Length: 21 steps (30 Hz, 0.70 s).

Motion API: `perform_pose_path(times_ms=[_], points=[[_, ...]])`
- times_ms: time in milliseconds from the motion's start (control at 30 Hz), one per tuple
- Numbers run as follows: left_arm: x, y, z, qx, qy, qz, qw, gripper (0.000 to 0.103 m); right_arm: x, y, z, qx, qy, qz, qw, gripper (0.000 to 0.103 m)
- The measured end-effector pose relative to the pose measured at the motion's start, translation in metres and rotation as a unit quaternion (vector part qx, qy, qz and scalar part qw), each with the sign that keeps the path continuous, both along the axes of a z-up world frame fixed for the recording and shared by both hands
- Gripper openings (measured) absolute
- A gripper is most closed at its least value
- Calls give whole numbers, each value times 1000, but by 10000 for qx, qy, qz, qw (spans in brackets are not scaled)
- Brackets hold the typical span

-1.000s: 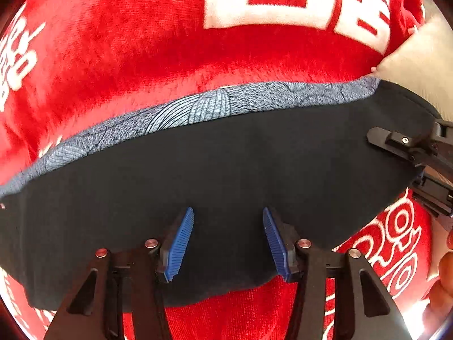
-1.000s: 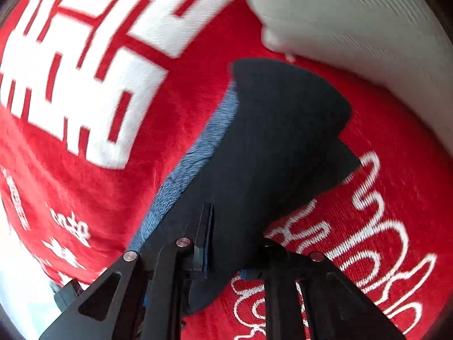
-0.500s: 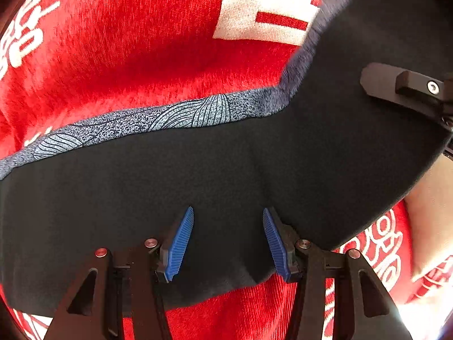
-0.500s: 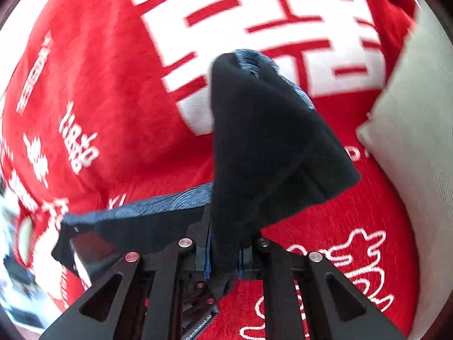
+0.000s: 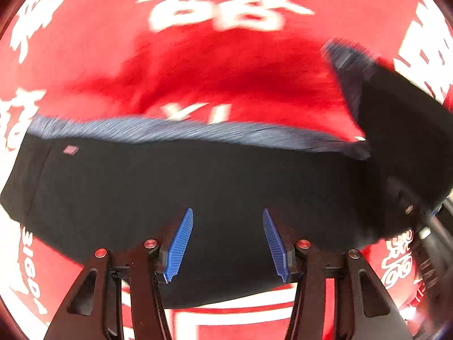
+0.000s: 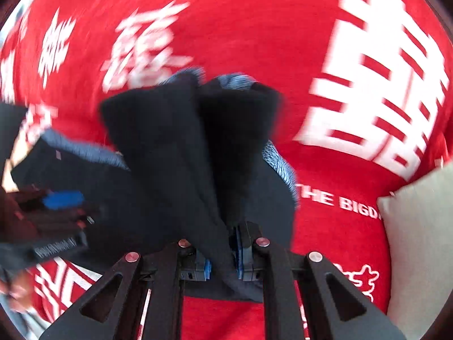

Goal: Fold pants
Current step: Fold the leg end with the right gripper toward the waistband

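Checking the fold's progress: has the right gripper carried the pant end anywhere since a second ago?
Yes. The right gripper, shut on the black pants, has swung away from the beige cushion, which began top right, across the red blanket.

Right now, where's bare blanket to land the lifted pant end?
Free: the red blanket beyond the blue trim, and the patch between the pants and the grey cushion. Crowded: near side, where the left tool hovers over black fabric and the right tool grips it.
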<state>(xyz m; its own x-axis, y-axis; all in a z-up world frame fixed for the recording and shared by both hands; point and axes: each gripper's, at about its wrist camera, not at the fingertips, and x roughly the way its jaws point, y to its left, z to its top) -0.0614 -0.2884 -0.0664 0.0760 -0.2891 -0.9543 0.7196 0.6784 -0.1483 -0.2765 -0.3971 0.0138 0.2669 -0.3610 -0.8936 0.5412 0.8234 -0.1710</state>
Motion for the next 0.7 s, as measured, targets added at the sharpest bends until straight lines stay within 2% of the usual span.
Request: perform_pose_path(times_ms=[133, 233, 300, 433, 500, 567, 667, 700], points=[[21, 33, -12, 162, 63, 299, 9994, 53, 27, 45, -49, -192, 678, 537, 9961, 18], [26, 50, -17, 210, 105, 407, 9989, 53, 31, 77, -77, -783, 1237, 896, 9852, 31], [29, 56, -22, 213, 85, 430, 9988, 53, 28, 89, -76, -960, 1314, 1094, 9806, 45], [39, 55, -3, 129, 65, 460, 9988, 53, 15, 97, -49, -438, 1034, 1216, 9862, 46], [42, 50, 6, 4, 127, 379, 9992, 53, 5, 86, -31, 45, 765, 918, 9928, 46], [38, 36, 18, -175, 264, 167, 9994, 53, -10, 60, -14, 449, 485, 278, 9974, 47], [23, 21, 41, -493, 578, -236, 9968, 55, -33, 20, -1, 896, 130, -658, 9937, 47], [20, 15, 43, -602, 704, -368, 9950, 61, -39, 10, -1, 985, 83, -882, 9912, 47]])
